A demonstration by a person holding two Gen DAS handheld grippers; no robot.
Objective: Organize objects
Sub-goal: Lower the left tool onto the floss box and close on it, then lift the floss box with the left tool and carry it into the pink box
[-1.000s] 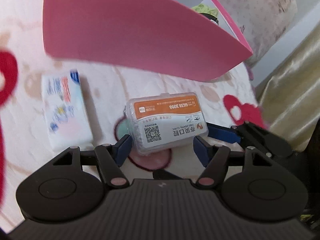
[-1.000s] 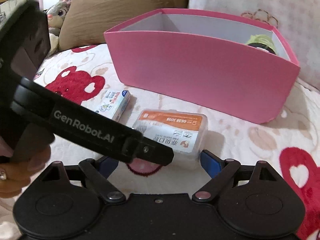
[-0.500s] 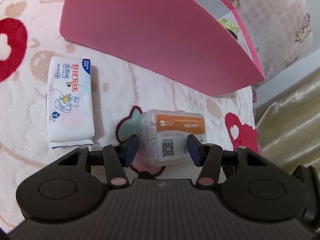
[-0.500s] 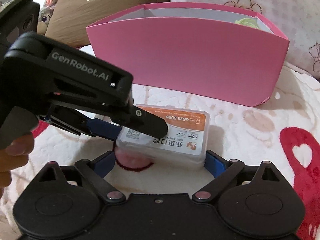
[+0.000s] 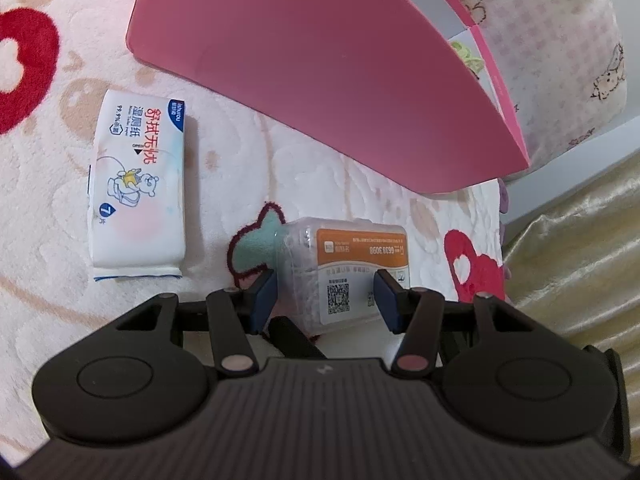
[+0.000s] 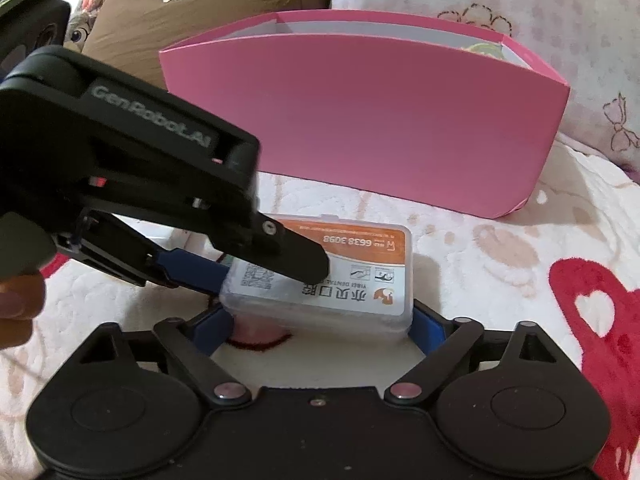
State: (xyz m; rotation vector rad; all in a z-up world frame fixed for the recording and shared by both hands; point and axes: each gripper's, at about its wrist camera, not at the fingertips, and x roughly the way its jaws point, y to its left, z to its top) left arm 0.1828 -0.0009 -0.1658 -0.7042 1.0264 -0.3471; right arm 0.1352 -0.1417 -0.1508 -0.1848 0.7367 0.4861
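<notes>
Plastic floss-pick box [image 5: 344, 272] lies on the bed blanket [image 5: 40, 280], in front of the open cardboard box [image 5: 320, 64]. Wet-wipes pack [image 5: 138, 192] lies to its left in the left wrist view, apart. Pillows [image 6: 208, 4] sit behind the cardboard box.

You get soft, even indoor light in both views, with only faint shadows under the wipes pack [image 5: 138, 188] and the pink box [image 6: 360, 120]. Fisheye distortion bows that box's walls and darkens your corners. In your right view, the left claw [image 6: 276, 272] looms large and slightly blurred.
</notes>
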